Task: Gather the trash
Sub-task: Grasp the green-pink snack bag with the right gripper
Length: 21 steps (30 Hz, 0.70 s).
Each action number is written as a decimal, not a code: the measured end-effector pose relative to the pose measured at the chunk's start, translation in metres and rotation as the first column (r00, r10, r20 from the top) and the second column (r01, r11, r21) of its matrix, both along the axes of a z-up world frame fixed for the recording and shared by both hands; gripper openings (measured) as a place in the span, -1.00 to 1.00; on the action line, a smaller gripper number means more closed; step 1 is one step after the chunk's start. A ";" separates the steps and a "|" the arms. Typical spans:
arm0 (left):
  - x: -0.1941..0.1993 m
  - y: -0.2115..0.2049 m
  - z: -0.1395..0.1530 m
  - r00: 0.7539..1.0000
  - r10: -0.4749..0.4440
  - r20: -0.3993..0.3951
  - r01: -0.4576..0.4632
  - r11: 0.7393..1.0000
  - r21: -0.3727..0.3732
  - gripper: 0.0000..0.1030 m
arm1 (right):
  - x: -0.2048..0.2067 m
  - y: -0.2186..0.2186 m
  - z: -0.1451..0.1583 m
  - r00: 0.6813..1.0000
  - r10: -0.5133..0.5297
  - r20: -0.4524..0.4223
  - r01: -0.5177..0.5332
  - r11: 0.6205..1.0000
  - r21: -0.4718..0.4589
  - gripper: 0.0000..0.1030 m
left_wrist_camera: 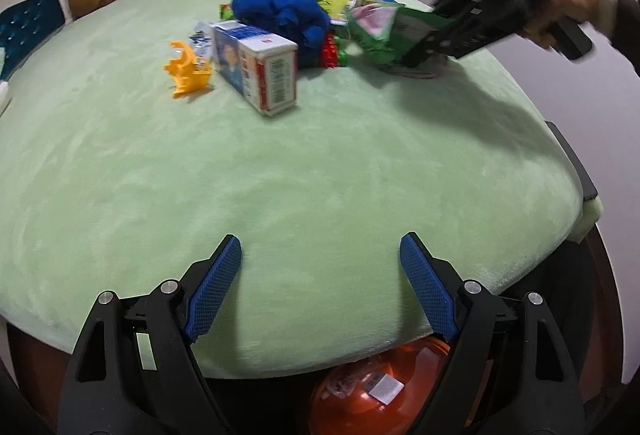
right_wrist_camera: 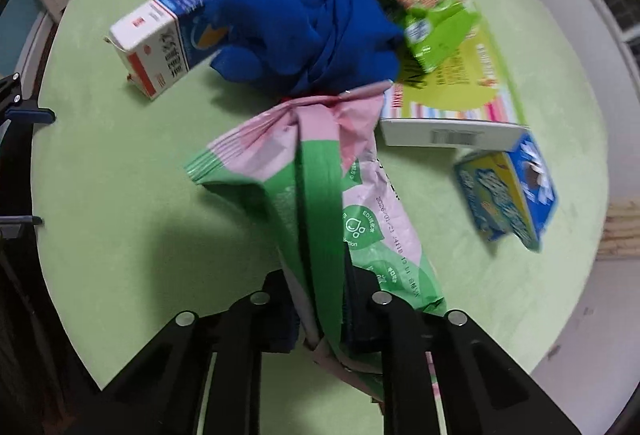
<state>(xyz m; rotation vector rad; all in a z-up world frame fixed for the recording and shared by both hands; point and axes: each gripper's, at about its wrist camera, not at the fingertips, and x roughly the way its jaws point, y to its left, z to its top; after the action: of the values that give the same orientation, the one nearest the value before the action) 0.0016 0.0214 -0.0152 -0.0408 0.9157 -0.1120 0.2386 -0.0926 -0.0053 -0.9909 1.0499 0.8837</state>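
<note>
Trash is spread over the far half of a green table [left_wrist_camera: 304, 171], and it is gone through here from the biggest thing down.

An orange bin [left_wrist_camera: 372, 387] is seen under the near edge of the table; it is probably kept there so trash can be dropped straight in. The left gripper [left_wrist_camera: 320, 263] is held low over the near edge, right above that bin, with its blue pads [left_wrist_camera: 216, 287] wide apart and nothing between them. It is likely kept waiting for its turn.

A blue cloth [right_wrist_camera: 308, 19] is bunched in the middle of the pile. A flat box [right_wrist_camera: 452, 103] with a yellow-green top and a bar code is laid beside it; its print cannot be read. A milk carton [right_wrist_camera: 168, 35] is lying on its side, touching the cloth, and only codes are made out on its end.

A green and pink bag [right_wrist_camera: 320, 203] is clamped in the right gripper [right_wrist_camera: 324, 315] by its lower end, so the rest sticks out toward the pile. A date starting with 2026 and small round logos are printed on it. It seems to be the piece being collected now.

A small blue and yellow box [right_wrist_camera: 508, 195], a green wrapper [right_wrist_camera: 432, 19] and an orange plastic piece [left_wrist_camera: 188, 69] are left on the table.
</note>
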 end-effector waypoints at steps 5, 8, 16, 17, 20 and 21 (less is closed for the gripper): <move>0.013 0.005 0.005 0.999 0.041 -0.009 -0.041 0.999 0.020 0.55 | -0.027 -0.049 0.043 0.966 -0.259 0.003 0.252 0.942 0.222 -0.73; 0.028 0.008 0.013 0.997 0.078 0.004 -0.078 0.997 0.000 0.55 | -0.054 -0.094 0.056 0.904 -0.401 -0.146 0.426 0.823 0.375 -0.73; 0.075 -0.001 0.029 0.983 0.164 0.085 -0.170 0.983 0.068 0.55 | -0.152 -0.142 0.052 0.862 -0.468 -0.192 0.492 0.685 0.538 -0.73; 0.085 0.000 0.030 0.978 0.190 0.090 -0.197 0.977 0.078 0.55 | -0.162 -0.144 0.050 0.860 -0.470 -0.201 0.496 0.674 0.547 -0.73; 0.104 0.004 0.027 0.969 0.231 0.082 -0.237 0.969 0.066 0.55 | -0.190 -0.149 0.039 0.852 -0.464 -0.243 0.513 0.643 0.569 -0.73; 0.111 0.005 0.026 0.967 0.242 0.082 -0.247 0.967 0.065 0.55 | -0.194 -0.150 0.036 0.849 -0.465 -0.251 0.517 0.636 0.572 -0.73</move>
<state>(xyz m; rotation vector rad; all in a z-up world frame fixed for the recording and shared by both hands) 0.1124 0.0266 0.0107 -0.0796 0.8340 0.1496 0.0443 -0.2425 0.0311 -0.0773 0.9264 0.7285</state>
